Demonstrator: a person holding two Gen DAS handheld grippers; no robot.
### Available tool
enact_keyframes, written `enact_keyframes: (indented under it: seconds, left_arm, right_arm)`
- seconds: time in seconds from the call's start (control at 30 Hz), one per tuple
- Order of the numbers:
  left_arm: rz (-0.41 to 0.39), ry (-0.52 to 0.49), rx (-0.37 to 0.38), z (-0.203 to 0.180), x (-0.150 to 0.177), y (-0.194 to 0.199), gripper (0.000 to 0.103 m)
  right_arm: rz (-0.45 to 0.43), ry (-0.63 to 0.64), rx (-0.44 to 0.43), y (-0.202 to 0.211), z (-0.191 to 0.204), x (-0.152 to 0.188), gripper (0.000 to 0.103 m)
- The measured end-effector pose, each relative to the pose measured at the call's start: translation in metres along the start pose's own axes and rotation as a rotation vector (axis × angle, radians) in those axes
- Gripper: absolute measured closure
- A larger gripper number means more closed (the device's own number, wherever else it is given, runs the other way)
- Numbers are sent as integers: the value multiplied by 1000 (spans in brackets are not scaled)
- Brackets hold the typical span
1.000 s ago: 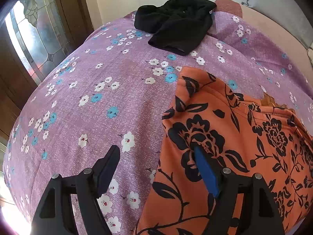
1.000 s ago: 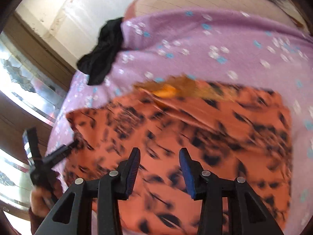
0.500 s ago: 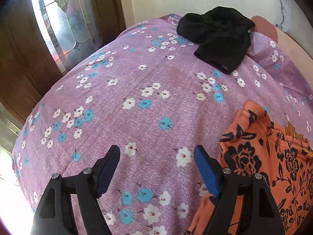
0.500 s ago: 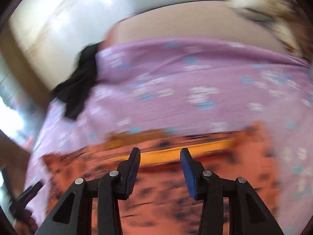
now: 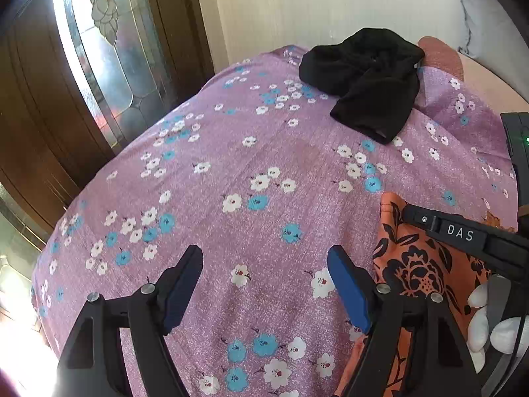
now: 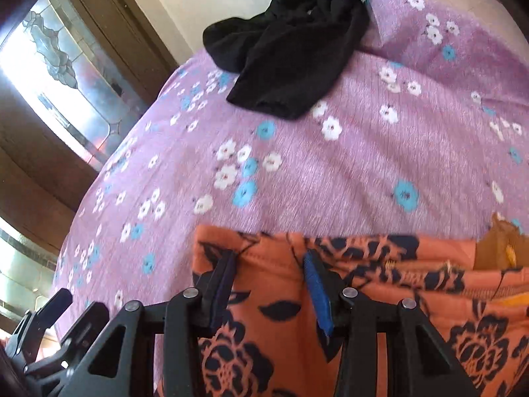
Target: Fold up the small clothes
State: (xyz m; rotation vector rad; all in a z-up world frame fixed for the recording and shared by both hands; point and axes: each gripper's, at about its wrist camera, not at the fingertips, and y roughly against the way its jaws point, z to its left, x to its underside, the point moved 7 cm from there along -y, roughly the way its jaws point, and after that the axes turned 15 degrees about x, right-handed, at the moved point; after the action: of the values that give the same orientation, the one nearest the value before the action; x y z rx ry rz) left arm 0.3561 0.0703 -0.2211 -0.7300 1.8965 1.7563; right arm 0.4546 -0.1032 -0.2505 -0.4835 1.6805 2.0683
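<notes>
Daylight floods in through the leaded glass pane in the dark wooden door (image 5: 99, 53), which blows out to white glare at my left view's lower corner. The lilac flowered bedsheet (image 5: 264, 165) is evenly bright and sharp there. My right view is softer, slightly smeared across the orange black-flowered cloth (image 6: 363, 297). Both views bulge fisheye-round, with dark vignetted corners.

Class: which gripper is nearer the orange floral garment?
Right. The right gripper is over the orange floral garment's edge; the left gripper hovers beside it, over the bedsheet.
</notes>
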Motion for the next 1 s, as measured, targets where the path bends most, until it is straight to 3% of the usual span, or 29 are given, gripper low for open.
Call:
enact_keyframes:
  seconds: [0.27, 0.4, 0.5, 0.73, 0.87, 1.0]
  left_arm:
    - [-99, -13, 39, -13, -12, 23, 25]
    - [-148, -31, 63, -22, -16, 37, 25]
    - [-181, -57, 94, -33, -18, 48, 25]
    - [-197, -110, 123, -61, -17, 58, 24]
    - [-201, -133, 137, -76, -17, 63, 24]
    - [-211, -156, 150, -91, -17, 71, 24]
  right_arm:
    - [-102, -37, -2, 70, -44, 14, 56]
    - [-185, -4, 22, 128, -53, 28, 56]
    - [-302, 28, -1, 191, -45, 38, 56]
    - [-518, 109, -134, 316, -4, 70, 42]
    - [-541, 190, -173, 342, 26, 84, 40]
    - [-544, 194, -141, 342, 33, 83, 40]
